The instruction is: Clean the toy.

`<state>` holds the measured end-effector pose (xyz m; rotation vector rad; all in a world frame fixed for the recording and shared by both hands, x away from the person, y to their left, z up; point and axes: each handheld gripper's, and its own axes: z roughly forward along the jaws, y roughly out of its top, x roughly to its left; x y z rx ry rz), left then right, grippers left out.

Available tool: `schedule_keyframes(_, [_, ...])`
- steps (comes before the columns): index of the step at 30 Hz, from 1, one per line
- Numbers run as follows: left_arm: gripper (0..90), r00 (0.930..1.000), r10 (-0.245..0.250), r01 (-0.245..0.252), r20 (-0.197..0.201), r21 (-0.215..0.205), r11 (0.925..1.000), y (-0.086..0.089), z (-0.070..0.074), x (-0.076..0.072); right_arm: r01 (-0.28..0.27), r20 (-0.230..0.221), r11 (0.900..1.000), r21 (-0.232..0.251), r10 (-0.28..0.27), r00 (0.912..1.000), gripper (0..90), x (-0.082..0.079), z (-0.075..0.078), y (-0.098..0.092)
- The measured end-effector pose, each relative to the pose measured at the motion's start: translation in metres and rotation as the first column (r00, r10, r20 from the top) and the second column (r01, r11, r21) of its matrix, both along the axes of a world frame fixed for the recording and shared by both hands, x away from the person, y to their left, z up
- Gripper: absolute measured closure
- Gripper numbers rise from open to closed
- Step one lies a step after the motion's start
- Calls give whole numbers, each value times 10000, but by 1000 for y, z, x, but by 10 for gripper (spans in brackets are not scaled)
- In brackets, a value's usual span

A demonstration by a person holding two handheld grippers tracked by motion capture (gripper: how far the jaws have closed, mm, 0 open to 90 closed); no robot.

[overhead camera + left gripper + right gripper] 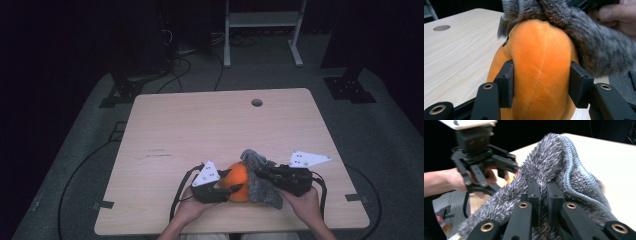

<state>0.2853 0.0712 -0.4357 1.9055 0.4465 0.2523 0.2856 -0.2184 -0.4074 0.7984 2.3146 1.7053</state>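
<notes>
table: pale wood top [200,125] with a round cable hole [257,102] far from the person; all the work sits at the near edge.
orange plush toy: [239,181] stands near the front edge between the two hands, its long axis rising from the table; a seam runs up its middle in the left gripper view [540,62].
grey furry cover: [262,177] draped over the toy's top and right side, with a ribbed zip-like edge [574,170]; it hangs toward the right hand.
left gripper: [220,189] jaws clamped on the orange body from both sides, pads [507,82] pressing into the plush.
right gripper: [260,175] jaws pinched tight on a fold of the grey fur.
key relation: cover lies up and right of the toy, so the right hand is nearer; likely pull is rightward while the left anchors.
</notes>
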Motion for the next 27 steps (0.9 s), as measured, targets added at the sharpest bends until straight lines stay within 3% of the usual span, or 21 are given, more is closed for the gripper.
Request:
schedule_keyframes(4, [458, 9998, 86, -88, -172, -102, 9999, 4, -1, 2, 557, -114, 9979, -318, -561, 9984, 829, 3, -2, -10])
schedule_keyframes(6, [456, 9997, 152, -154, -187, -104, 9998, 4, -1, 3, 554, -113, 9981, -260, -557, 9984, 829, 1, -1, -10])
schedule_keyframes(10, [451, 9983, 411, -424, -403, -330, 9986, 3, -2, 5, -121, 447, 9998, -139, 127, 9989, 829, -10, 10, 4])
schedule_keyframes(12, [451, 9990, 349, -354, -293, -193, 9992, 3, -2, 3, -220, 801, 9975, -671, 273, 9964, 829, -13, 13, 15])
schedule_keyframes(15, [451, 9991, 305, -309, -312, -123, 9994, 3, -3, 3, -77, 508, 9985, -533, 105, 9987, 829, -6, 7, 10])
schedule_keyframes(16, [451, 9995, 204, -206, -229, -82, 9998, 3, -3, 2, 248, 121, 9992, -318, -244, 9996, 829, -1, 1, 1])
schedule_keyframes(18, [424, 9998, 26, -28, -220, -115, 9999, 3, -3, 2, 333, 8, 9988, -373, -333, 9994, 829, 1, -2, -5])
schedule_keyframes(20, [332, 9993, -365, 365, -33, -86, 9993, 4, -3, 2, 214, -91, 9991, -355, -218, 9997, 829, 1, -3, -7])
schedule_keyframes(23, [209, 9995, -308, 307, -26, -121, 9995, 5, -1, 4, 215, 14, 9987, -470, -215, 9998, 829, -1, -3, -7])
schedule_keyframes(25, [216, 9997, -241, 242, -59, 94, 9997, 4, -2, 7, 208, 2, 9987, -469, -208, 9998, 829, 0, -3, -6])
schedule_keyframes(27, [336, 9999, -133, 133, 1, 52, 9999, 3, -5, 6, 180, 159, 9985, -513, -172, 9997, 829, -6, 2, 1])
